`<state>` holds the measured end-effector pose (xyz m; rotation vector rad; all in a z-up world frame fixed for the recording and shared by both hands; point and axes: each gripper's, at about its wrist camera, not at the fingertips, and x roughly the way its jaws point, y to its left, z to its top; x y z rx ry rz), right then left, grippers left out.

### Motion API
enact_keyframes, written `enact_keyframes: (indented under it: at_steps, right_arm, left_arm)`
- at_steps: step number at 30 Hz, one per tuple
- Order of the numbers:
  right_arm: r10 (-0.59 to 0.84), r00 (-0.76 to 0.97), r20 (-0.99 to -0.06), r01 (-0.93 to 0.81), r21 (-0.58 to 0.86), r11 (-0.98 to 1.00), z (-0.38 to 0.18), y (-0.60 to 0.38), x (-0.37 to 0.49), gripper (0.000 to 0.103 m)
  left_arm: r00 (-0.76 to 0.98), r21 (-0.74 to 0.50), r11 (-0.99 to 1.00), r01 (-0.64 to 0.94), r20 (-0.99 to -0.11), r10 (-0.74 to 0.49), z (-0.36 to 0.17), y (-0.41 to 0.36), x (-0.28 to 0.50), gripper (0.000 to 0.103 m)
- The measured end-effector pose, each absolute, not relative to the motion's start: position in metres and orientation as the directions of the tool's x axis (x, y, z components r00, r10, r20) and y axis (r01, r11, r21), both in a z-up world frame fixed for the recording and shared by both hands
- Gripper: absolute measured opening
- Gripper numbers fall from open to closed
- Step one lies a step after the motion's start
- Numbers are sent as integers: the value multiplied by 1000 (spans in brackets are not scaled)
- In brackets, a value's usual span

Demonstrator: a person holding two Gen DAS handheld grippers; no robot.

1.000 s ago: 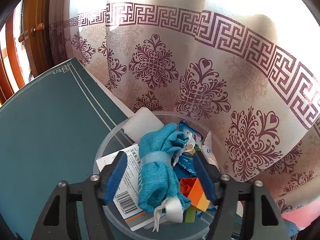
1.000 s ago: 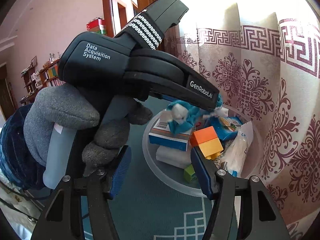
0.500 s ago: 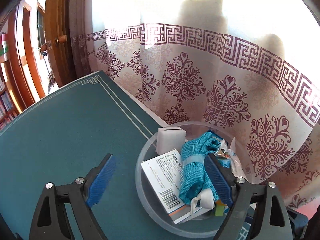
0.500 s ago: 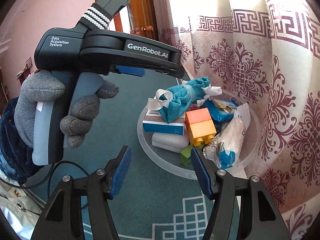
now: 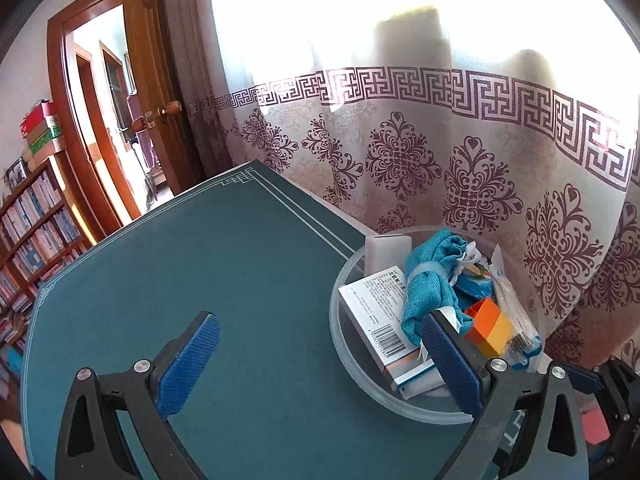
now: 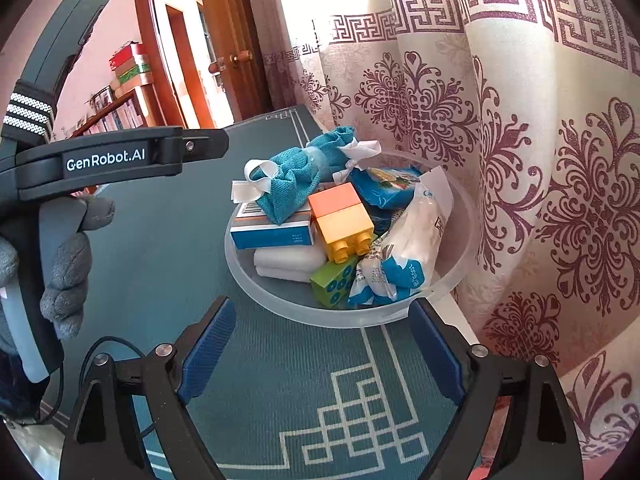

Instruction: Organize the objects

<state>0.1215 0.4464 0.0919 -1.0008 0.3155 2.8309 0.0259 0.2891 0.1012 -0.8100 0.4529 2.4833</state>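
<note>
A clear round bowl [image 5: 340,344] stands at the table's far edge by the curtain. In it a teal cloth bundle [image 5: 428,292] tied with white ribbon lies on a white and blue box [image 5: 376,312]. Beside them sit an orange and yellow brick [image 6: 344,216], a green brick [image 6: 334,284], a white sponge [image 6: 288,260] and a white and blue packet [image 6: 408,248]. My left gripper [image 5: 320,360] is left of the bowl, its jaws opening with nothing between them. My right gripper [image 6: 322,344] hangs just before the bowl's [image 6: 348,316] near rim, its jaws opening, also holding nothing.
The teal table mat [image 5: 200,260] stretches left of the bowl. A patterned curtain [image 5: 440,160] hangs right behind the bowl. A grey-gloved hand [image 6: 68,248] holds the left tool's black body [image 6: 104,160] at the left. A wooden door [image 5: 152,100] and a bookshelf [image 5: 36,220] stand beyond.
The left gripper has opened wide, let go of the teal bundle and drawn back to the left; the bundle rests in the bowl. The right gripper's jaws have widened.
</note>
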Motion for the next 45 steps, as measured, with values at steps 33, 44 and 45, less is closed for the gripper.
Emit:
enact_keyframes:
  at_steps: [33,44,45]
  right_arm:
    - [250,-751,-611,-305,-15,-952,90,442,127,94]
    - [269,-742,-614,-329,-16,-944,89,447,126,94]
    - [269,-742,-614,-330,-14,-944,89,448,126,94]
  left_arm:
    - [-674,153,-795,-587,-637,375,83,285,65,103]
    - [-650,158,-770,-618,-654,387,74,292,71,103]
    - [-649,158,-769,-620,-654,389,74,292,72,103]
